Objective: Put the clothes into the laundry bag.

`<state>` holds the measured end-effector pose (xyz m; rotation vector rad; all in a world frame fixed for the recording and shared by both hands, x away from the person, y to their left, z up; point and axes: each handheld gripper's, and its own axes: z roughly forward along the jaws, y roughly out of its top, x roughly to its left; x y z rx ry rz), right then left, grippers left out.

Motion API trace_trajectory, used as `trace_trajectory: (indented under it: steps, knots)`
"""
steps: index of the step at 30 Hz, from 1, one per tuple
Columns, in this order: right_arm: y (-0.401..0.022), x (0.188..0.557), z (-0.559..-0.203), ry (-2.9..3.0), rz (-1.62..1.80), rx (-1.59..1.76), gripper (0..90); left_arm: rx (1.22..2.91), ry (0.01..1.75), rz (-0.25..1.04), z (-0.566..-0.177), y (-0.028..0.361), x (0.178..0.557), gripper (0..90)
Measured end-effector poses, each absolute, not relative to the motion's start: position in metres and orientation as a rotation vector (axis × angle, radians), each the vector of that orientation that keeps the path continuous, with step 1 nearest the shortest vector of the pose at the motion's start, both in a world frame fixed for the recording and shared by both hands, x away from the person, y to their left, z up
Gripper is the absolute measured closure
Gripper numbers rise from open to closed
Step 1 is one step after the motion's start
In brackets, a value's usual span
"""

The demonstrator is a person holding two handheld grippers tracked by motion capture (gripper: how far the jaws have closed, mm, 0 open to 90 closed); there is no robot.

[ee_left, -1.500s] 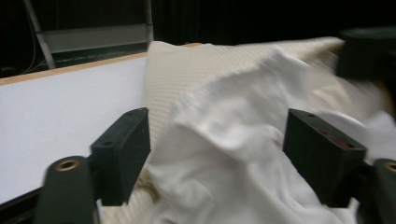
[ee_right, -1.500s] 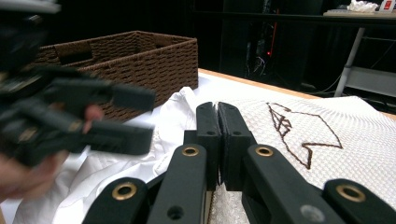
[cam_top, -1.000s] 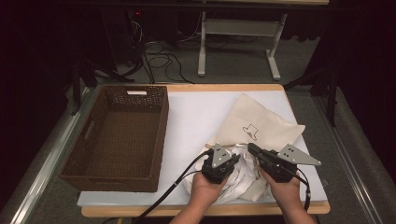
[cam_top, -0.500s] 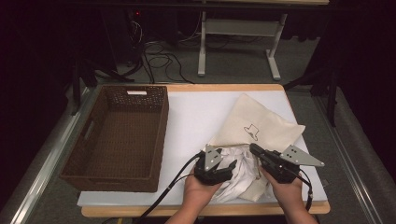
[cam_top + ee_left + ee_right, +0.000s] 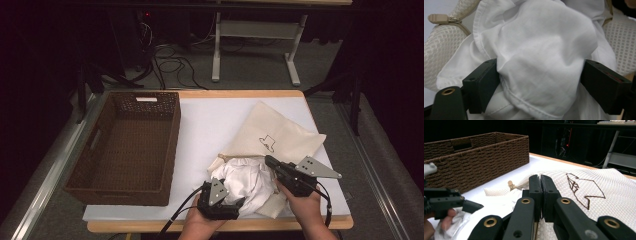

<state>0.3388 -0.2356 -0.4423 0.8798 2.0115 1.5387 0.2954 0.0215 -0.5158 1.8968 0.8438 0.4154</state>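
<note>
— What's on the worktop [image 5: 210, 120]?

— A white cloth [image 5: 247, 182], bunched into a soft heap, sits near the front edge, toward the right corner. It spills from the open mouth of a cream mesh bag [image 5: 280, 135], which lies flat behind it and reaches toward the right edge. The bag has a small dark outline stitched on it, and a tan zip pull [image 5: 435, 18] at its mouth.

— And the grippers?

— The left gripper [image 5: 235, 206] comes in from the front edge, right up against the cloth. Its jaws have just been opening and stand wide apart, with a fold of the cloth bulging between them. The cloth touches the inner faces of both jaws, but it is loose and not pinched.

— The right one?

— The right gripper [image 5: 270, 161] is at the cloth's right side, over the bag's mouth. Its jaws are pressed flat together; I cannot make out anything caught between them.

— Anything else?

— A brown woven basket [image 5: 85, 165] stands along the left edge, well apart from the cloth and bag.
</note>
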Motion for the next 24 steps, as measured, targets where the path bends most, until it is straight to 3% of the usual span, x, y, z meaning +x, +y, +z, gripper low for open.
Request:
trace_trajectory:
  steps: [3,12,18,24]
  knots:
    - [-0.236,0.339,-0.443,2.01,1.538,0.883,89.6,1.915,0.846,0.412,-0.519,0.018,0.297,26.7]
    - [-0.235,0.337,-0.443,2.012,1.541,0.884,89.6,1.972,0.823,0.409,-0.523,0.013,0.296,75.4]
    - [-0.232,0.336,-0.443,2.018,1.55,0.867,89.6,1.86,0.866,0.351,-0.507,0.028,0.295,80.8]
    - [-0.228,0.334,-0.441,2.025,1.577,0.847,89.6,1.794,0.823,0.393,-0.484,0.029,0.291,80.8]
